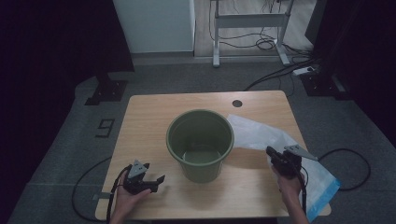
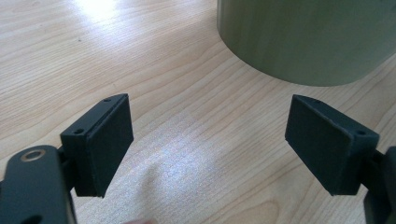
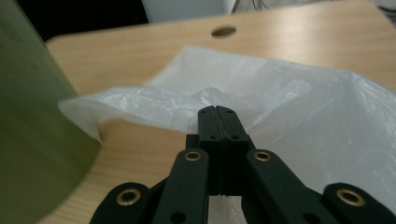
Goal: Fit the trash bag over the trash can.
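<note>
Bag pinched beside bin, likely for lining it.
Light wooden desk (image 1: pixel 154 116) carries round green plastic bin (image 1: pixel 200 142); thin white plastic bag (image 3: pixel 261 107) lies just right of it, right claw (image 3: pixel 218 111) clamped on its fold; left claw (image 2: pixel 208 140) apart, idle near bin.

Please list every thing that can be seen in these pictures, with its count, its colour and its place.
Round green plastic bucket: one, olive green, upright at the table's middle.
Thin white plastic bag: one, translucent white with a blue edge, lying right of the bucket, partly over the table's edge.
Light wooden table: one, pale wood, with a round hole near its far edge.
Left gripper: one, black, open above bare table, near the bucket.
Right gripper: one, black, shut on the bag's film.
</note>
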A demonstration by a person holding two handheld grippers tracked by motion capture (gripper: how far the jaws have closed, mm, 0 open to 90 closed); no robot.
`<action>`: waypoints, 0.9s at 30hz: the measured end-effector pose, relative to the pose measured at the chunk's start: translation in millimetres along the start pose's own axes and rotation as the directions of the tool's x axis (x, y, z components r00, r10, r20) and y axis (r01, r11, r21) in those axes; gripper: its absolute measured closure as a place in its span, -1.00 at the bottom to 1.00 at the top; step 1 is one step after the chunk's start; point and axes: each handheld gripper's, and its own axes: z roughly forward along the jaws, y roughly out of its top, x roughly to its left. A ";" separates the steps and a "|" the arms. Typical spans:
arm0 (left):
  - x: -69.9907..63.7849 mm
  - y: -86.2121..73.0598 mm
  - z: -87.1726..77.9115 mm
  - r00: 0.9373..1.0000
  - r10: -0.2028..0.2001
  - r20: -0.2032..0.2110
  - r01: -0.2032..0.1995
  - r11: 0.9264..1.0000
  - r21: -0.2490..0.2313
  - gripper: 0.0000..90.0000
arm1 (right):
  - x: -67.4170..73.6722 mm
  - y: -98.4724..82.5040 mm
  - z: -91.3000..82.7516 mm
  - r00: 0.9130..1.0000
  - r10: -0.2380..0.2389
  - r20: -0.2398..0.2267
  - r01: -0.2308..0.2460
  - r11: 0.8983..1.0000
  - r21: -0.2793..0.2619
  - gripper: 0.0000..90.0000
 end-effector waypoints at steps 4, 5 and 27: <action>-0.1 0.3 -0.3 1.000 -0.001 0.000 0.001 1.000 -0.003 -0.67 | -0.3 11.7 -12.4 1.000 0.026 -0.016 -0.027 0.997 -0.072 0.97; -0.1 0.3 -0.4 1.000 -0.003 0.000 0.003 1.000 -0.004 -0.67 | -0.1 14.8 -15.3 0.999 0.033 -0.022 -0.035 0.995 -0.089 0.97; -1.5 2.5 -3.0 1.000 -0.016 0.008 0.016 1.000 -0.025 -0.67 | 21.7 70.8 -69.8 0.995 -0.007 -0.102 -0.023 0.958 -0.287 0.98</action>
